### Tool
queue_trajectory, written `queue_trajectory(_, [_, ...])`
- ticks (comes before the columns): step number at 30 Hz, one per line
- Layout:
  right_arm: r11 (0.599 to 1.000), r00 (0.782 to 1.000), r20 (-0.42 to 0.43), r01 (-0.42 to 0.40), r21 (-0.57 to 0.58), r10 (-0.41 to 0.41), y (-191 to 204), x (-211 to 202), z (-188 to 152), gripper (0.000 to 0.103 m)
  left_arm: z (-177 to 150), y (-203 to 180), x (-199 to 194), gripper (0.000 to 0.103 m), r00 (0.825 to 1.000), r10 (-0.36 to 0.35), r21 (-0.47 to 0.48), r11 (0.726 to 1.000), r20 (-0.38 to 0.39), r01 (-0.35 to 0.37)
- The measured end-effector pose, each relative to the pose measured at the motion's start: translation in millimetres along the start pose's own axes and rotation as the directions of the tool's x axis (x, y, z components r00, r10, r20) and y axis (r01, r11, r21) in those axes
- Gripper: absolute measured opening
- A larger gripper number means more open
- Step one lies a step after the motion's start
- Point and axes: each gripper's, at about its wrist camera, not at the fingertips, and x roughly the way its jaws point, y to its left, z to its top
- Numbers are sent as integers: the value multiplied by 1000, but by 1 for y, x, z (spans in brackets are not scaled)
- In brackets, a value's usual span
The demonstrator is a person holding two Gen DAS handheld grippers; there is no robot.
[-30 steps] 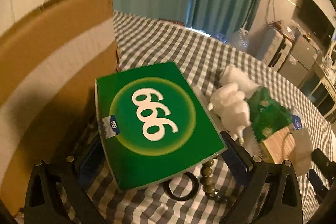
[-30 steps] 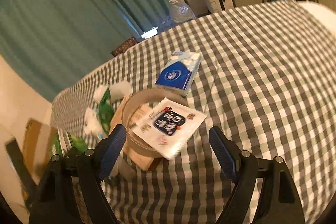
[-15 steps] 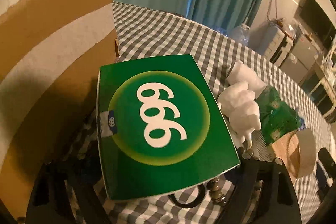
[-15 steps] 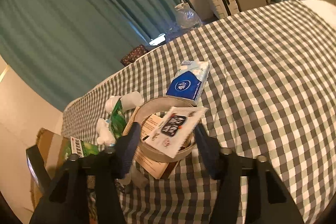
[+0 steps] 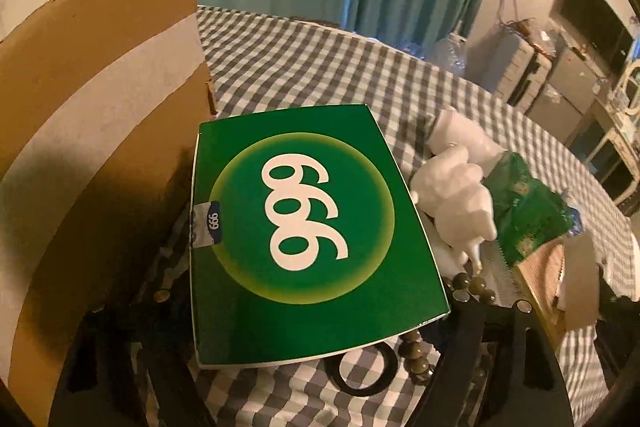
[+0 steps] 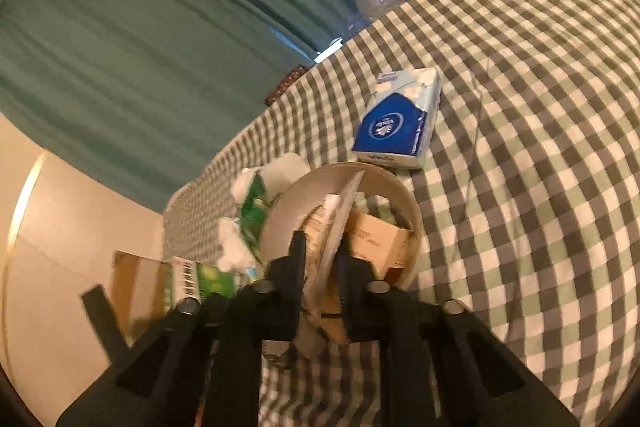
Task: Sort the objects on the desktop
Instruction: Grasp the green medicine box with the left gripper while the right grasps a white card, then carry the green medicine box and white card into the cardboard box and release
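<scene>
In the left wrist view my left gripper (image 5: 312,311) is shut on a green box marked 999 (image 5: 308,227) and holds it above the checked tablecloth (image 5: 320,67), next to the brown cardboard box (image 5: 92,131). In the right wrist view my right gripper (image 6: 320,267) is shut on a flat white sachet (image 6: 336,227), held edge-on over a white tape ring (image 6: 384,187) and a wooden block (image 6: 380,239). The green box also shows there at lower left (image 6: 204,283).
White foam figures (image 5: 460,195), a green packet (image 5: 528,211), a bead string (image 5: 416,359) and a black ring (image 5: 360,371) lie right of and under the green box. A blue tissue pack (image 6: 400,123) lies beyond the tape ring. Teal curtains hang behind the table.
My left gripper closed on the green box and lifted it nearer the camera. My right gripper closed on the sachet, which now stands edge-on, and the view rolled.
</scene>
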Motion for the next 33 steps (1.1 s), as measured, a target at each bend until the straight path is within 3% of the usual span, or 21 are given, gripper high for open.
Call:
queue_trajectory(6, [973, 987, 102, 145, -179, -128, 32, -35, -5, 4, -5, 7, -25, 82, 998, -29, 46, 999, 48, 27])
queue_trajectory(9, [952, 978, 113, 199, -232, -177, 42, -47, -15, 4, -6, 11, -44, 82, 997, -39, 66, 997, 70, 34])
queue_trajectory(18, [894, 960, 160, 272, -357, -229, 93, -96, -46, 4, -2, 9, -115, 83, 990, -104, 122, 988, 97, 92])
queue_trajectory(24, [876, 965, 175, 251, -411, -195, 131, -138, -76, 4, -6, 15, -177, 83, 979, -155, 187, 974, 130, 129])
queue_trajectory(30, [892, 984, 161, 138, -430, -74, 193, -157, -83, 4, 13, 51, -233, 83, 962, -186, 174, 973, 200, 152])
queue_trajectory(33, [882, 989, 147, 78, -465, -10, 233, -159, -91, 4, 28, 74, -250, 83, 957, -173, 151, 979, 234, 140])
